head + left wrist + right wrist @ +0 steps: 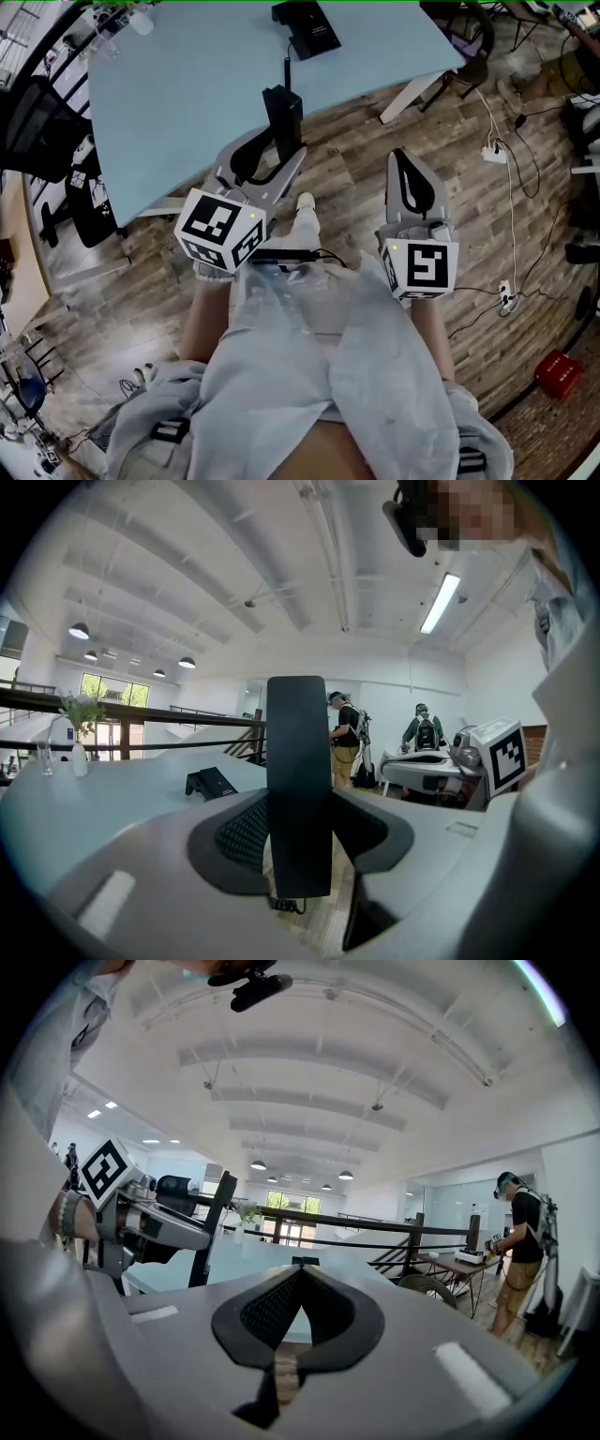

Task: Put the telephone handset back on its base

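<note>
My left gripper [279, 155] is shut on a black telephone handset [282, 112], held upright over the near edge of the light blue table [187, 84]. In the left gripper view the handset [298, 780] stands vertical between the jaws of that gripper [298, 803]. The black base [307, 26] sits at the far side of the table, also seen small as the base [211, 782] and the base [305, 1261]. My right gripper [406, 161] hovers over the wooden floor to the right, jaws closed together with nothing held; its tips meet at the right gripper [300, 1271]. From there the handset [212, 1232] shows at the left.
A small vase with a plant [80, 735] stands on the table's far left. Black chairs [37, 122] are left of the table. Cables and a power strip [494, 152] lie on the floor at the right, near a red box [560, 373]. People [345, 738] stand in the background.
</note>
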